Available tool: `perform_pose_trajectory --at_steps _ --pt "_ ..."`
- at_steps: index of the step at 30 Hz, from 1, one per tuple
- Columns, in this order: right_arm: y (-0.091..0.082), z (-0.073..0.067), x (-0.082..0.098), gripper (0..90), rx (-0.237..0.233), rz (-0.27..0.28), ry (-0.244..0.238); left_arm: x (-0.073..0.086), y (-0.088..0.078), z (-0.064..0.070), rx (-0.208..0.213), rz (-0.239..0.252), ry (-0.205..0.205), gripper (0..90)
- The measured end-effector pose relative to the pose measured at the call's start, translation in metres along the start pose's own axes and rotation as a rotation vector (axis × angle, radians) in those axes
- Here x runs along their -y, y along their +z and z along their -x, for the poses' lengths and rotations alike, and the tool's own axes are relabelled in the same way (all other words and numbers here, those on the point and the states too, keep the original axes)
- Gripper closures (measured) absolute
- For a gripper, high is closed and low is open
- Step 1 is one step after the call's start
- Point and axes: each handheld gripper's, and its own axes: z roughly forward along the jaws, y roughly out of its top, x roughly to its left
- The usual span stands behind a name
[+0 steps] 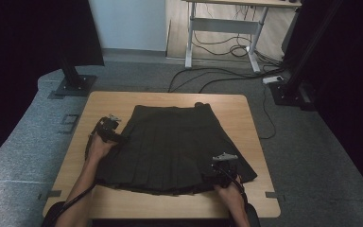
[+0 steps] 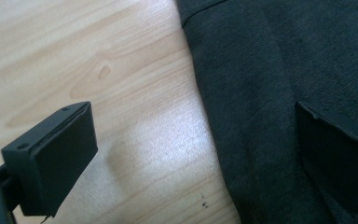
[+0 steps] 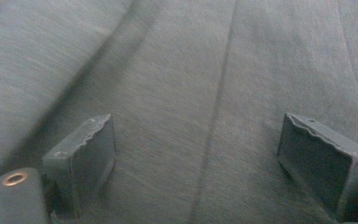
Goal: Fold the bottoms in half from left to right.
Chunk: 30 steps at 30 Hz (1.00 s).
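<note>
The dark pleated skirt (image 1: 170,146) lies flat on the wooden surface (image 1: 246,198), waistband toward the far edge. The left gripper (image 1: 117,138) straddles the skirt's left edge, jaws wide, nothing gripped. The right gripper (image 1: 220,171) hovers over the hem near the right corner, jaws wide.

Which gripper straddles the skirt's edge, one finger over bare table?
The left gripper: one finger over the wooden table, the other over the dark pleated skirt. The right gripper hovers wholly over fabric.
</note>
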Motion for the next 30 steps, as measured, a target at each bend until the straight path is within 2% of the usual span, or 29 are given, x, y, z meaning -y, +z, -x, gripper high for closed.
perform_pose_trajectory --at_steps 2,6,7,10,14,18,22,26,30 --pt "0.002 0.001 0.000 10.7 0.023 0.007 -0.025 0.004 -0.002 -0.001 0.016 0.001 -0.028 1.8" --pt "0.005 0.007 -0.003 10.6 0.023 0.011 -0.029 0.012 -0.007 0.000 0.037 0.008 -0.045 3.6" --pt "0.008 0.016 -0.005 10.9 0.014 0.028 -0.040 0.015 -0.009 0.001 0.043 0.008 -0.050 5.7" --pt "0.013 0.030 -0.010 12.9 0.001 0.041 -0.055 0.026 -0.018 0.008 0.044 0.006 -0.059 5.7" --pt "0.020 0.048 -0.020 13.1 -0.010 0.042 -0.072 0.035 -0.028 0.022 0.041 -0.004 -0.040 5.7" --pt "0.029 0.068 -0.030 10.4 -0.035 0.035 -0.074 0.043 -0.037 0.039 0.037 -0.014 -0.042 5.7" --pt "0.034 0.084 -0.036 10.4 -0.040 0.042 -0.079 0.051 -0.042 0.052 0.073 -0.003 -0.042 5.7" --pt "0.035 0.086 -0.034 10.4 -0.042 0.070 -0.075 0.054 -0.041 0.051 0.088 0.011 -0.035 3.7" --pt "0.035 0.086 -0.028 10.3 -0.039 0.122 -0.063 0.052 -0.038 0.047 0.106 0.012 -0.010 0.0"
